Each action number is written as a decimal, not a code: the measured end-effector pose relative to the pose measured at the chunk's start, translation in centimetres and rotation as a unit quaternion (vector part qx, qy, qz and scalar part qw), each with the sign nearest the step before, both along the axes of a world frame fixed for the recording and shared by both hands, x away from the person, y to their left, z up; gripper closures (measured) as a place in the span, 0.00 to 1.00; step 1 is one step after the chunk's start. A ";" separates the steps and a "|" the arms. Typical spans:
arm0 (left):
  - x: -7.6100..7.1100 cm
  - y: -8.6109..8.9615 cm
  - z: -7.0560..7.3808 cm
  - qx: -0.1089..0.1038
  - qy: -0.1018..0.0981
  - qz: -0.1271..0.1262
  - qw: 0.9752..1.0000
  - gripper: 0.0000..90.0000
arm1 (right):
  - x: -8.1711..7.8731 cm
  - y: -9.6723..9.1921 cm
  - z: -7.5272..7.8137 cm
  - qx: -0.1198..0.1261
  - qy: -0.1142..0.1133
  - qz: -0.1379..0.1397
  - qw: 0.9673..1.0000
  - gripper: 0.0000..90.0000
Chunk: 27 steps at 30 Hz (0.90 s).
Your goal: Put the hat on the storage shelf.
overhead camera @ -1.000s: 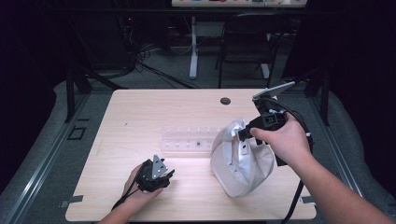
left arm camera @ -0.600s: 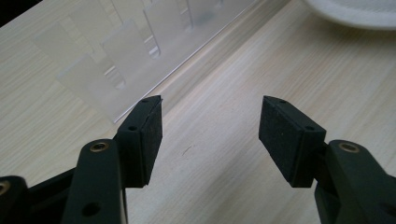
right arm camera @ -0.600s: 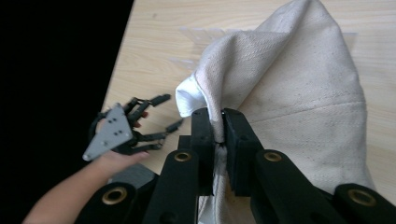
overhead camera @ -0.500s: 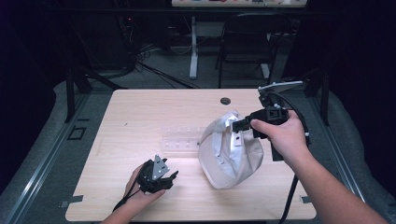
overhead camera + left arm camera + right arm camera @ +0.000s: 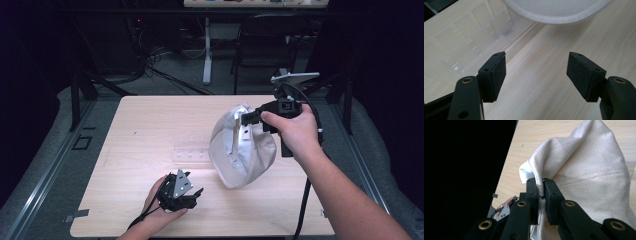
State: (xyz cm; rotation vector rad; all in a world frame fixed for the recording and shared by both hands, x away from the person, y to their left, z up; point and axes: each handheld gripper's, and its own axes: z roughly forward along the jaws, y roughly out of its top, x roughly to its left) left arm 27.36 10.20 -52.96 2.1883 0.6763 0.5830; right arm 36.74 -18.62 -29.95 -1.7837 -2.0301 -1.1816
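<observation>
Right gripper (image 5: 248, 118) clamped on white cap (image 5: 241, 150) – held up over table (image 5: 150, 125) right of centre. Left gripper (image 5: 195, 196) near edge, jaws just opened wide – nothing between them.

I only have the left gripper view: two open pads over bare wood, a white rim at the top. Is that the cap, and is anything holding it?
Observer: Yes, it's the cap. The right claw is shut on a fold of its cloth, and its low edge seems to meet the table.
Operator: Where is my left claw relative to it?
Observer: In the high view the left claw sits near the table's front edge, left of the cap and apart from it. Its jaws have just been opening, with nothing between them.
Operator: What's the pale sheet on my left?
Observer: A clear plastic tray lying flat on the table, with the cap's left side just past its end.
</observation>
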 end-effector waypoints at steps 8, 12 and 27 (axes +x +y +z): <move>0.0 -1.9 1.3 -0.024 -0.002 -0.024 0.999 0.38 | 1.4 0.9 0.7 0.008 -0.007 -0.011 1.000 0.92; 0.2 -3.0 1.8 -0.030 -0.009 -0.031 0.999 0.38 | 2.0 1.5 1.1 0.008 -0.009 -0.017 1.000 0.92; 3.1 -7.3 2.8 0.010 -0.038 0.021 0.999 0.52 | 4.0 2.8 1.8 0.017 -0.012 -0.039 0.999 0.92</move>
